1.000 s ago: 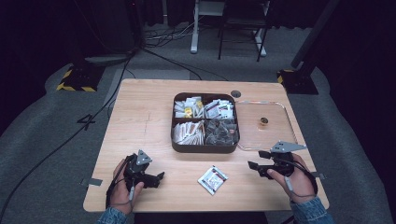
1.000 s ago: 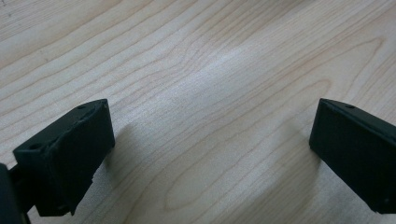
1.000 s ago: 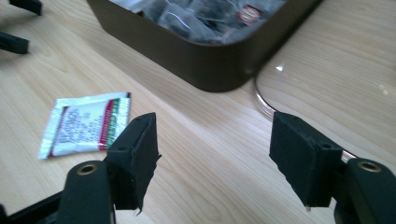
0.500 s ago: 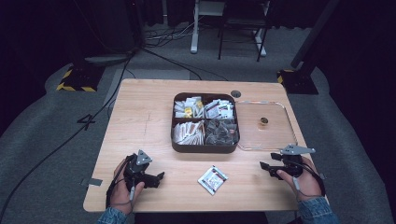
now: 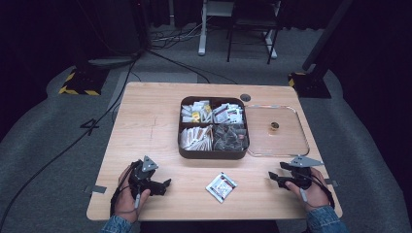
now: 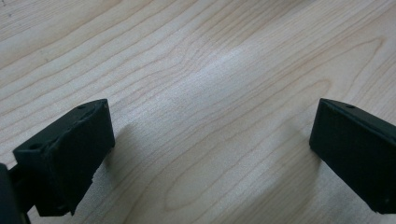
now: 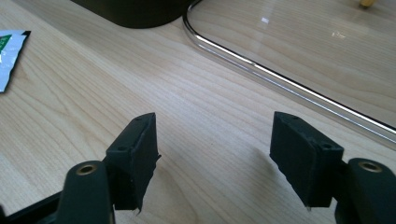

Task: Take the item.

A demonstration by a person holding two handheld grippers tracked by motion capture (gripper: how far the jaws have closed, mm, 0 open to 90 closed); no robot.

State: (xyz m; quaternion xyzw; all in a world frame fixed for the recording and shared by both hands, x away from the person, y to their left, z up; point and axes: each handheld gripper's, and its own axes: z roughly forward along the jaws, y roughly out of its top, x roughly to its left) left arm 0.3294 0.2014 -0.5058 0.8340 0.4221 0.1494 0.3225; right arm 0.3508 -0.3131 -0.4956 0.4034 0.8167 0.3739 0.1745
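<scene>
Right now your left gripper (image 6: 212,154) stands with its jaws spread wide over bare wood, nothing between them. Your right gripper (image 7: 212,154) is likewise released, jaws apart and empty, low over the table (image 5: 155,121) near its front right corner. Just ahead of the right jaws runs the rim of the clear tray (image 7: 280,79), with a corner of the dark box (image 7: 135,11) beyond it. Off toward the left of that view lies a white sachet (image 7: 9,56) with a green mark; its print is too small to read. From above, the sachet (image 5: 221,186) sits between your two hands, well apart from both, in front of the four-compartment box (image 5: 214,154) holding more packets.
</scene>
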